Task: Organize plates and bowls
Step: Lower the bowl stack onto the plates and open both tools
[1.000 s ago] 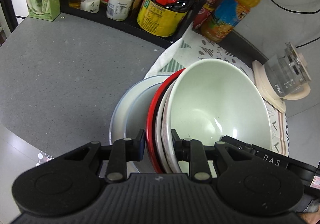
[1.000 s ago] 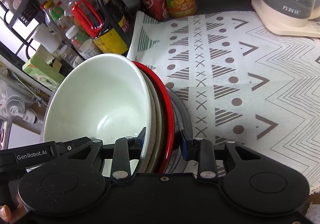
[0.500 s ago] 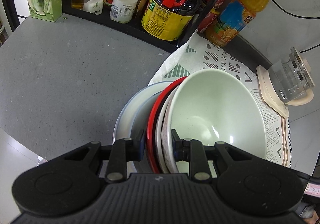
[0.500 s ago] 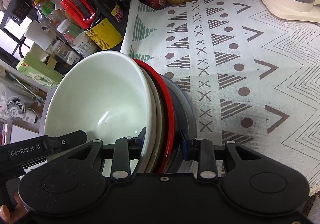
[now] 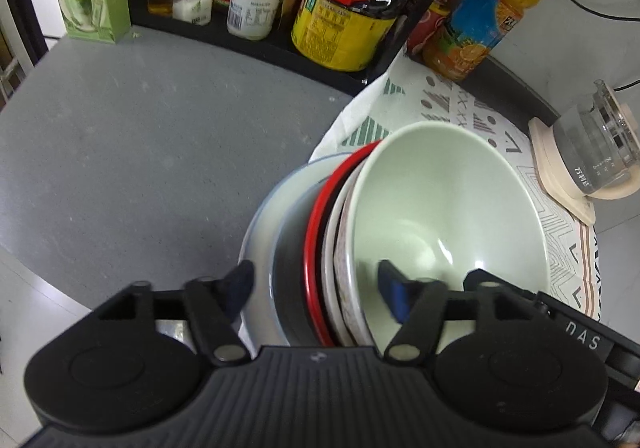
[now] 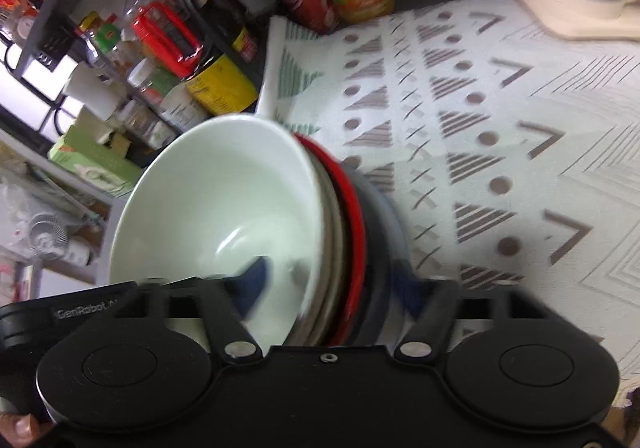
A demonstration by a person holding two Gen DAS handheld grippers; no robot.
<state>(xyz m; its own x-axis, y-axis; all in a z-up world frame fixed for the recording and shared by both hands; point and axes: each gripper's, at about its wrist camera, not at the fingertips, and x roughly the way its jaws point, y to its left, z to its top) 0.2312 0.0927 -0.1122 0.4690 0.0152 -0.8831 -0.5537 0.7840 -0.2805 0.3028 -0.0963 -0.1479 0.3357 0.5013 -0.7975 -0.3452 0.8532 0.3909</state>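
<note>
Tabletop (image 5: 132, 151), grey, lies bare left of the patterned cloth (image 6: 500, 135). On the cloth's edge stands the stack: green bowl (image 5: 440, 207) on red plate (image 5: 316, 232). Left gripper (image 5: 316, 284), lettered "DAS", and right gripper (image 6: 336, 284), lettered "GenRobot", have jaws just opened, apart around the rims.

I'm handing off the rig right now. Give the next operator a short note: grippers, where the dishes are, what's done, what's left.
Left gripper: open, jaws just spread, pads clear of the rims between them.
Right gripper: same, just opened, nothing gripped.
Dishes: pale green bowl, speckled bowl, red plate and dark plate nested on the white plate, at the patterned cloth's edge.
Done: stack released.
Left: withdraw; check stack sits steady.
</note>
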